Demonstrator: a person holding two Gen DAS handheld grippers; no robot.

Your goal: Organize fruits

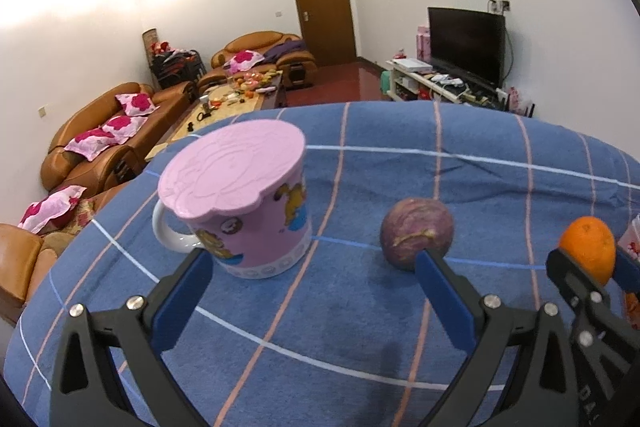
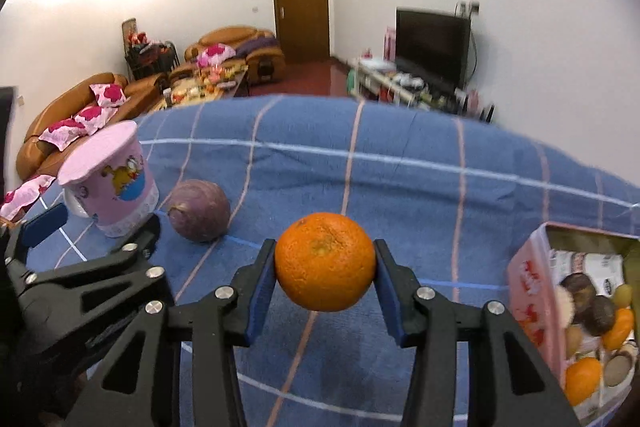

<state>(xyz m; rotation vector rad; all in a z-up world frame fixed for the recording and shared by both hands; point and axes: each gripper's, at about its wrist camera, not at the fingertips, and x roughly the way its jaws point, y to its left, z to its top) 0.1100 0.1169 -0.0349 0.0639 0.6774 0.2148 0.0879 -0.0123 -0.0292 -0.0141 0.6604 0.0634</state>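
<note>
My right gripper (image 2: 325, 263) is shut on an orange (image 2: 325, 261), its blue pads pressing both sides, and holds it just above the blue checked cloth (image 2: 400, 179). In the left wrist view the same orange (image 1: 587, 247) and right gripper (image 1: 588, 259) show at the far right. A purple round fruit (image 1: 416, 239) lies on the cloth near my left gripper's right finger. My left gripper (image 1: 312, 261) stands open and holds nothing. It hovers low between the purple fruit and a pink lidded cup (image 1: 236, 195).
A pink tin box (image 2: 532, 287) with several oranges and other fruits in it stands at the right on the cloth. The pink cup (image 2: 108, 179) and the purple fruit (image 2: 199, 210) sit left of the held orange. Sofas, a TV and a door lie beyond the table.
</note>
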